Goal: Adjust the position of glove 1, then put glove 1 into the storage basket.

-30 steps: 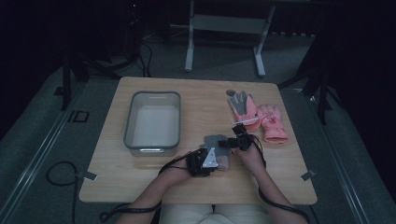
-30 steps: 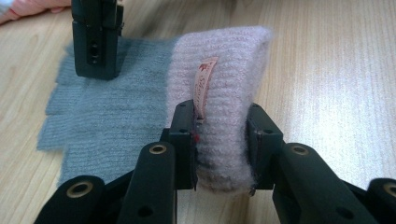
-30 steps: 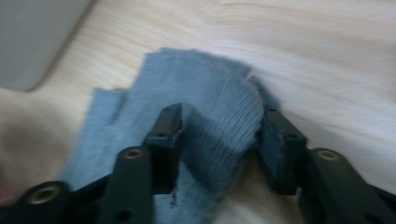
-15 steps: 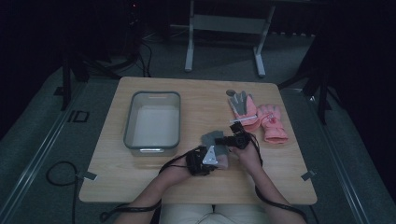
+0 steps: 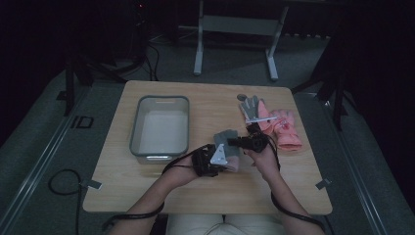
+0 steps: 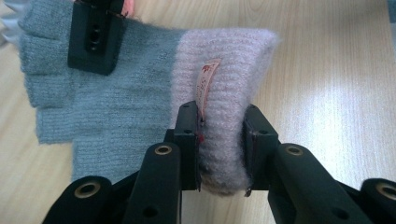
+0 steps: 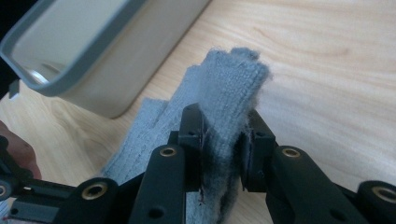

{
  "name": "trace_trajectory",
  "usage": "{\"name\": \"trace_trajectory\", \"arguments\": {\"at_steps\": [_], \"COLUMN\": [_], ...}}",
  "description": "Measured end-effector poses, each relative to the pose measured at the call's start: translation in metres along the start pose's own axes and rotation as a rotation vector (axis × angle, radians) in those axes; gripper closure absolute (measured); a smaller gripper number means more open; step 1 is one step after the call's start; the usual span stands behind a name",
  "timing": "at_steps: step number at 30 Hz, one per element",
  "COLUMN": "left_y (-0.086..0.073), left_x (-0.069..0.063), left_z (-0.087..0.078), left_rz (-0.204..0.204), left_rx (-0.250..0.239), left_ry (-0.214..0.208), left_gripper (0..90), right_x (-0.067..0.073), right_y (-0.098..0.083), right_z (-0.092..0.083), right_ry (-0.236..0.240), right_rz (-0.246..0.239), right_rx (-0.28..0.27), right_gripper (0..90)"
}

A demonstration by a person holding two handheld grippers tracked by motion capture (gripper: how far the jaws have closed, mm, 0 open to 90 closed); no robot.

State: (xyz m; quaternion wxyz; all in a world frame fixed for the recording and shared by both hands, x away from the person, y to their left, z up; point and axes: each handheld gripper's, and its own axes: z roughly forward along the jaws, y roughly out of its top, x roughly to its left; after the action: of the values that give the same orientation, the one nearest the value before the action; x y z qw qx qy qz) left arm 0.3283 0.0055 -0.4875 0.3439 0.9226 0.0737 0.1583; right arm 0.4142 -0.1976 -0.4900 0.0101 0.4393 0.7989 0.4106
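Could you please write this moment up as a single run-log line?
left hand-held gripper: shut on glove cuff | right hand-held gripper: shut on glove fingers | glove: held between both | bin: empty

fuzzy knit glove (image 6: pixel 140 88); smooth pale wood table (image 6: pixel 327 70); matt plastic bin (image 7: pixel 93 46)

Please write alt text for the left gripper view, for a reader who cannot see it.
The left claw is shut on the pink cuff of a grey glove that lies over a wooden table. At upper left, the right claw grips the glove's finger end.
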Motion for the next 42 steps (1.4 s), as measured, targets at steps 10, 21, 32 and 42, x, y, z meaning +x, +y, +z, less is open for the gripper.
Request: {"name": "trace_trajectory", "arguments": {"at_steps": [10,21,32,42], "left_y": [0.01,0.01,-0.005,-0.029], "left_x": [0.015,0.034,0.051,0.06], "left_z": [-0.028,-0.055,-0.082,-0.101], "left_rz": [0.026,0.053,0.062,0.042], "left_rx": [-0.001,0.037,0.073,0.106], "left_ry": [0.016,0.038,0.061,0.103], "left_gripper": [71.1,71.1,70.9,70.8], "right_x": [0.015,0.031,0.058,0.084], "right_y": [0.021,0.044,0.073,0.093], "right_z": [-0.013,-0.011,0.011,0.038], "right_ry": [0.001,-0.001,0.006,0.011], "right_rz": [-0.03,-0.066,-0.128,-0.188], "right_rx": [-0.042,-0.06,-0.053,-0.044], "right_gripper": [73.9,73.9,73.9,73.9]}}
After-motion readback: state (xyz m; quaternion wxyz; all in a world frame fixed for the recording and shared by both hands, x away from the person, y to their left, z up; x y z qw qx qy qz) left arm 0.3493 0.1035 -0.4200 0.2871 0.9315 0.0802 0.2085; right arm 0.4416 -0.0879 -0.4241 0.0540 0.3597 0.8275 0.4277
